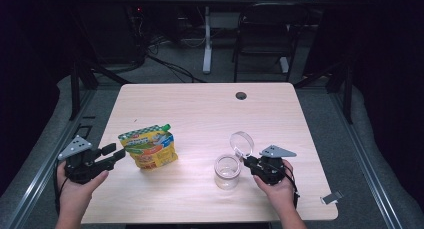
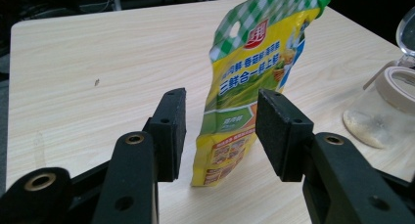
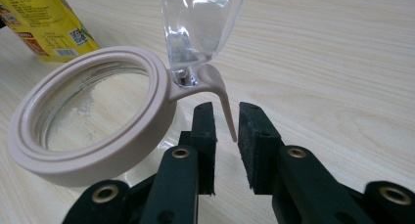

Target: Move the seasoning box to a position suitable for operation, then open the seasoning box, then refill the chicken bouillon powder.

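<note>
A yellow and green spouted pouch [image 1: 149, 148] stands upright on the wooden table [image 1: 200, 104]. My left gripper [image 1: 120, 153] is level at its left, open. In the left gripper view the pouch [image 2: 244, 87] stands between the pads [image 2: 170, 131] with a gap on each side. A glass jar [image 1: 227, 171] with a beige rim [image 3: 88, 116] has its clear hinged lid [image 1: 242, 143] flipped up. My right gripper [image 3: 226, 121] is open at the jar's right, and the lid's beige tab [image 3: 222, 94] hangs between its pads without being pressed.
A round cable hole [image 1: 241, 95] sits near the table's far edge. A small metal clip [image 1: 331, 197] lies at the front right corner. A folding chair [image 1: 265, 34] and cables stand on the floor beyond the table.
</note>
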